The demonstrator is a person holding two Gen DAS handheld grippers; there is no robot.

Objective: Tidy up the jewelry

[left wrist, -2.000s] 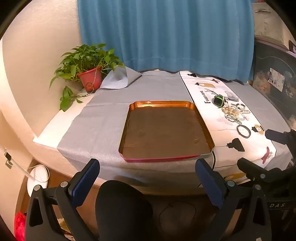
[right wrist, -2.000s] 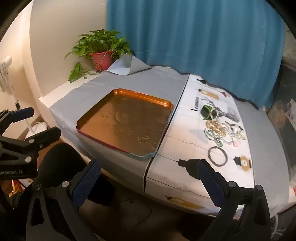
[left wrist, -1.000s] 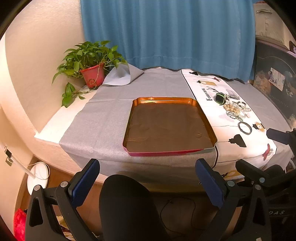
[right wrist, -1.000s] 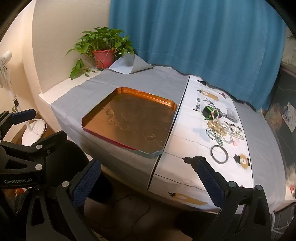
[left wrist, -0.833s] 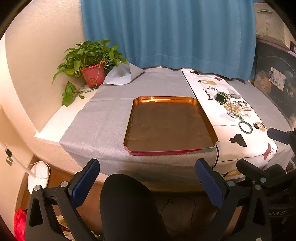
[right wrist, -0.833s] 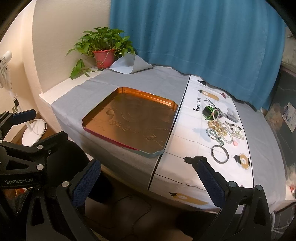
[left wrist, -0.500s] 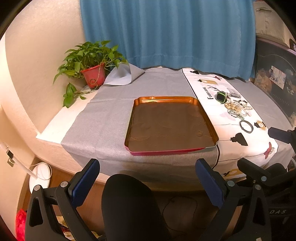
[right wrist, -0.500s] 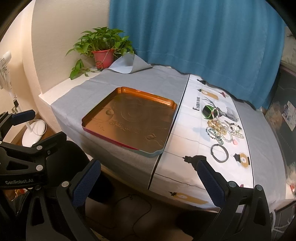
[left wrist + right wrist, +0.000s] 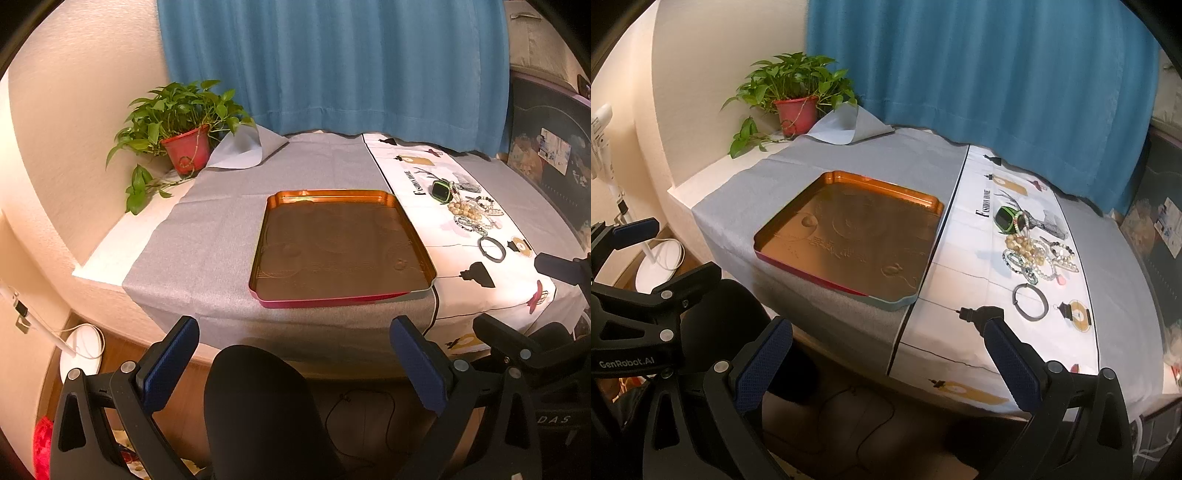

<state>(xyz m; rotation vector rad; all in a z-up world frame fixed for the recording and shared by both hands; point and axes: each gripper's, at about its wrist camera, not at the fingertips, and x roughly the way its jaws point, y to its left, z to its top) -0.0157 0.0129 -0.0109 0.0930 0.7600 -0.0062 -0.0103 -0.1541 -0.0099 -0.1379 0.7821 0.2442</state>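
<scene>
**Both claws waiting short of the table**

I am holding my left gripper [image 9: 295,365] spread wide before the orange tray [image 9: 341,243], which is sitting bare on grey cloth. My right gripper [image 9: 888,369] is gaping too. The jewelry [image 9: 1034,254] is lying heaped on the white runner [image 9: 964,266], right of the tray.

"GenRobot.AI" is printed in white on the left tongs [image 9: 635,258], seen from the right wrist. "DAS" shows on the right tongs [image 9: 554,295]. The white cloth [image 9: 960,258] reads "Fashion house".
</scene>
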